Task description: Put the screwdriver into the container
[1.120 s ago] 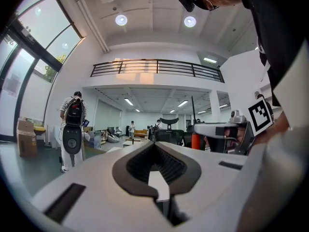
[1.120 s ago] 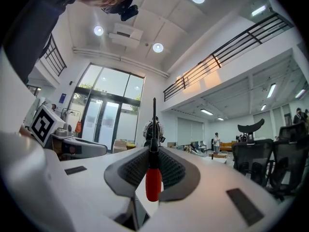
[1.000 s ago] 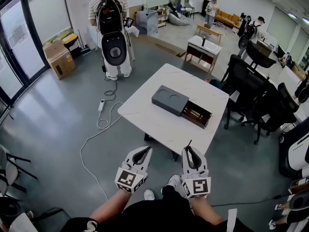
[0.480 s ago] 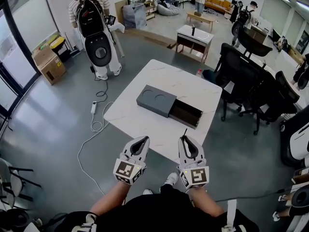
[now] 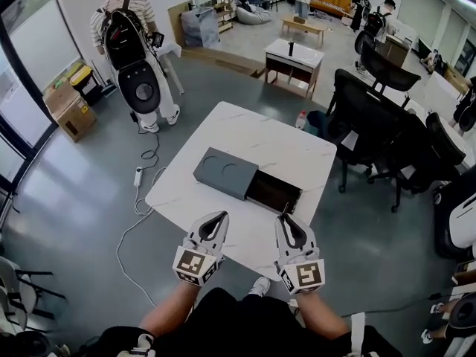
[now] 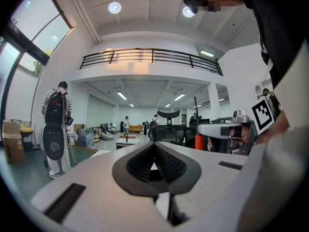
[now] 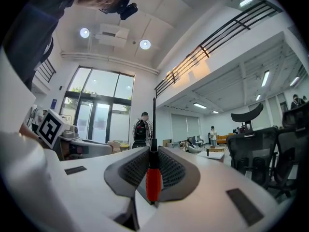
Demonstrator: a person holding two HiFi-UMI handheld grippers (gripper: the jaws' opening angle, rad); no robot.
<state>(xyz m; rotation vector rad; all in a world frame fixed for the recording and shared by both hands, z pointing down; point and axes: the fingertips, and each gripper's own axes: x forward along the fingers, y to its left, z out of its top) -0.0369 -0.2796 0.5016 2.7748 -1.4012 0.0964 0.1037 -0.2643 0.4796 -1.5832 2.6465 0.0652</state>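
A dark grey container (image 5: 223,172) lies on the white table (image 5: 290,149), its drawer (image 5: 273,193) pulled out toward the right. My right gripper (image 5: 286,219) hovers at the table's near edge, shut on the screwdriver (image 7: 153,181). The red handle sits between the pads and the thin black shaft (image 5: 285,209) points forward, toward the drawer. My left gripper (image 5: 216,219) hangs beside it, to the left, over the same edge. In the left gripper view its tips (image 6: 154,147) meet with nothing between them.
Black office chairs (image 5: 372,125) crowd the table's right side. A person with a backpack (image 5: 130,47) stands at the far left. A white cable (image 5: 137,199) trails on the floor left of the table. A cardboard box (image 5: 67,110) and a small table (image 5: 291,59) lie farther off.
Both grippers have travelled forward together and now reach the table's near edge. The table and container sit closer and lower in the head view. The screwdriver stays gripped.
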